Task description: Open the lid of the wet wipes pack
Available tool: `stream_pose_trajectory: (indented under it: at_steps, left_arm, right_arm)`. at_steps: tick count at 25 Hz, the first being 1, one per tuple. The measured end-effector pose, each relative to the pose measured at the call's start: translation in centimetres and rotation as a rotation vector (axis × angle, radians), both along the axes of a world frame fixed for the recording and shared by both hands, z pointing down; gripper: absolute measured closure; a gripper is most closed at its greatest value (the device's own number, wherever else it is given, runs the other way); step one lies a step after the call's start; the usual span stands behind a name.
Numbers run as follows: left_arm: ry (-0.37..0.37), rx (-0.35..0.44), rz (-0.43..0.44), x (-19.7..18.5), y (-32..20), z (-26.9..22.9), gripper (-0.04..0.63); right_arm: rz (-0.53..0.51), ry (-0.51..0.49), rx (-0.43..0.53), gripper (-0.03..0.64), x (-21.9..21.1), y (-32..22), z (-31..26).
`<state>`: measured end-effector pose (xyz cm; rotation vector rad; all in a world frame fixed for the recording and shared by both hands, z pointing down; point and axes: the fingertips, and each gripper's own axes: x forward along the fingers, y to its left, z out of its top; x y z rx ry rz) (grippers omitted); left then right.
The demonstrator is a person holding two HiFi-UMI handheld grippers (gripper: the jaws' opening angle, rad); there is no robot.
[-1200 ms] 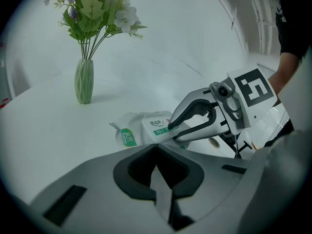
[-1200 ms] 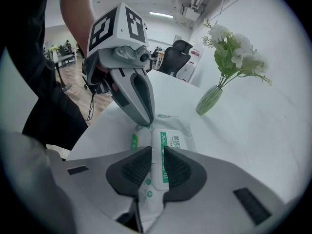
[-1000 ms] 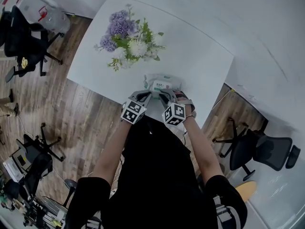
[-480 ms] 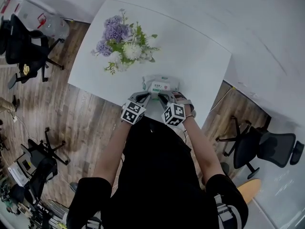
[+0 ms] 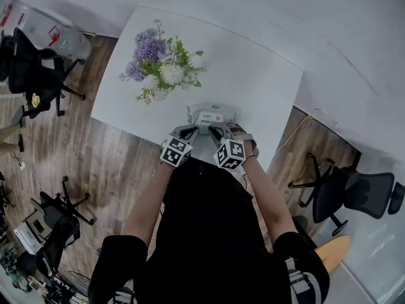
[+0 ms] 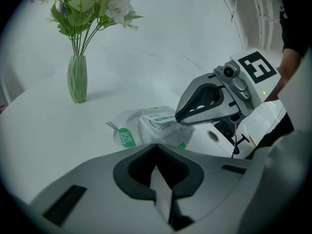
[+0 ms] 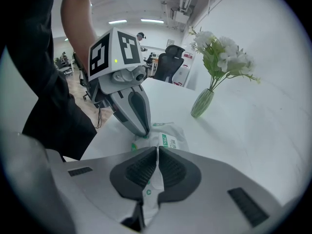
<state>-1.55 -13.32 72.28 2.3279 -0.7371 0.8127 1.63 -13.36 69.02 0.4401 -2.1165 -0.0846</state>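
Holding the pack (image 5: 212,114) flat at the worktop's (image 5: 253,75) near edge with 2 tightly closed grippers, left gripper (image 6: 156,147) pinching its left film end and right gripper (image 7: 157,150) its right film.

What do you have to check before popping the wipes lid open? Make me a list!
1. Right gripper grips the soft white wet wipes pack with green print: ok, jaws shut on its wrapper.
2. Left gripper grips it too: cannot tell; jaws together at the pack's near edge.
3. Flat white lid closed, facing up: ok.
4. Pack lies on the white table: ok.
5. Green ribbed vase of flowers out of the way: ok, it stands apart behind the pack.
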Motion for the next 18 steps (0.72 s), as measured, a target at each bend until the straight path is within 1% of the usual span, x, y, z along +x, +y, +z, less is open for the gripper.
stream_pose_trajectory:
  at_steps: [5, 12, 18]
  left_arm:
    - [0.003, -0.011, 0.009, 0.0, 0.2, -0.1, 0.574]
    - [0.010, -0.014, -0.003, 0.0, 0.2, -0.1, 0.574]
    - [0.006, -0.011, 0.027, 0.0, 0.2, 0.1, 0.574]
  right_arm:
    - [0.007, -0.005, 0.027, 0.589, 0.1, -0.6, -1.2]
    - [0.064, -0.039, 0.081, 0.592, 0.7, -2.6, -3.1]
    - [0.084, -0.032, 0.120, 0.591, 0.9, -4.6, -3.6]
